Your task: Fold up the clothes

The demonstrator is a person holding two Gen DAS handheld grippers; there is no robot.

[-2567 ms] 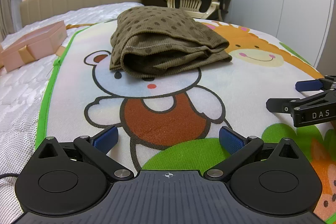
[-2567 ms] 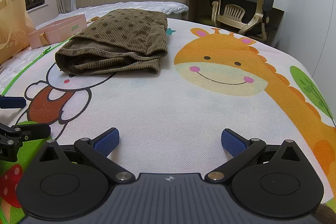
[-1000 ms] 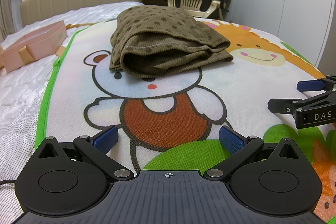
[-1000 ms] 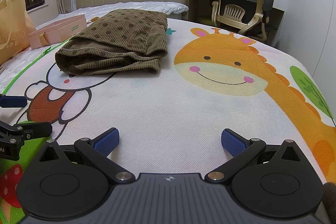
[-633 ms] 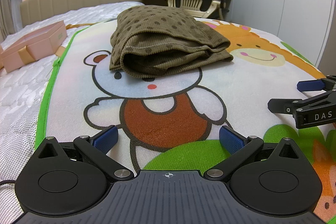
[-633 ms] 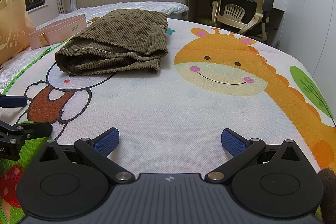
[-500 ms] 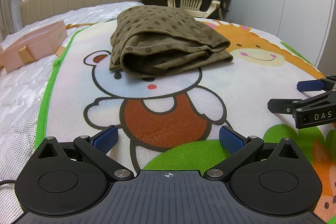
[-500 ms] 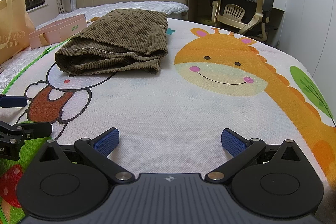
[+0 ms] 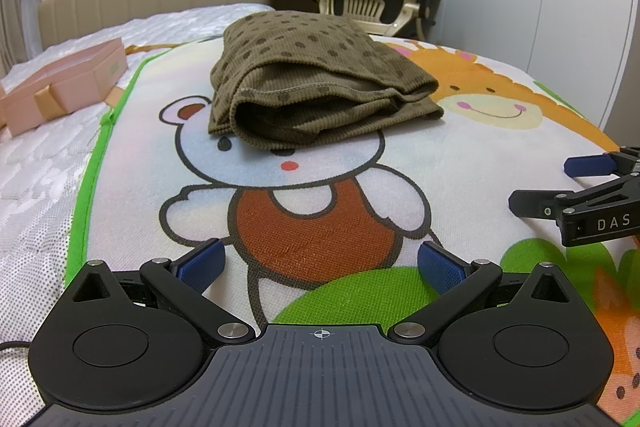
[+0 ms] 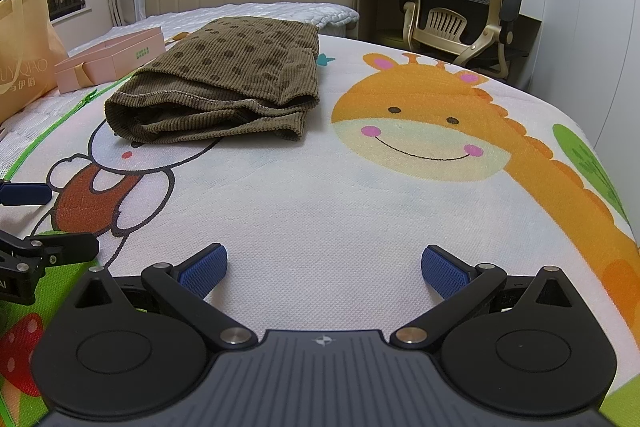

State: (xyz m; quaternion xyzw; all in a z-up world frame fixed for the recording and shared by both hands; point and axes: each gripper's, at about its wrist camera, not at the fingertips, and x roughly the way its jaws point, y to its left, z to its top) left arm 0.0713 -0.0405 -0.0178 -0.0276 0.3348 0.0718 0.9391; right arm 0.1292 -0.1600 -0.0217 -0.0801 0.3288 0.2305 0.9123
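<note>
Nothing appears to have shifted since the earlier frames: the folded olive-brown dotted corduroy garment point(image 9: 316, 83) lies as before on the cartoon-printed play mat point(image 10: 360, 195) spread over the bed, across the bear's head; the left tool point(image 9: 320, 263) and right tool point(image 10: 324, 263) both stay spread wide and empty, low over the mat and well apart from the garment. The pink gift box point(image 9: 60, 83) seems unmoved beside the mat, though it sits at the view's warped edge.

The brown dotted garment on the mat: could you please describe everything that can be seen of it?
The brown garment is a ribbed, corduroy-like fabric in olive brown with darker brown dots. It lies folded into a compact, roughly rectangular bundle, several layers stacked, with a stitched hem and loose folded edges facing the cameras. It rests flat on the cartoon play mat, covering the top of the printed bear's head, left of the giraffe. Nothing else touches it; both tongs are apart from it.
</note>
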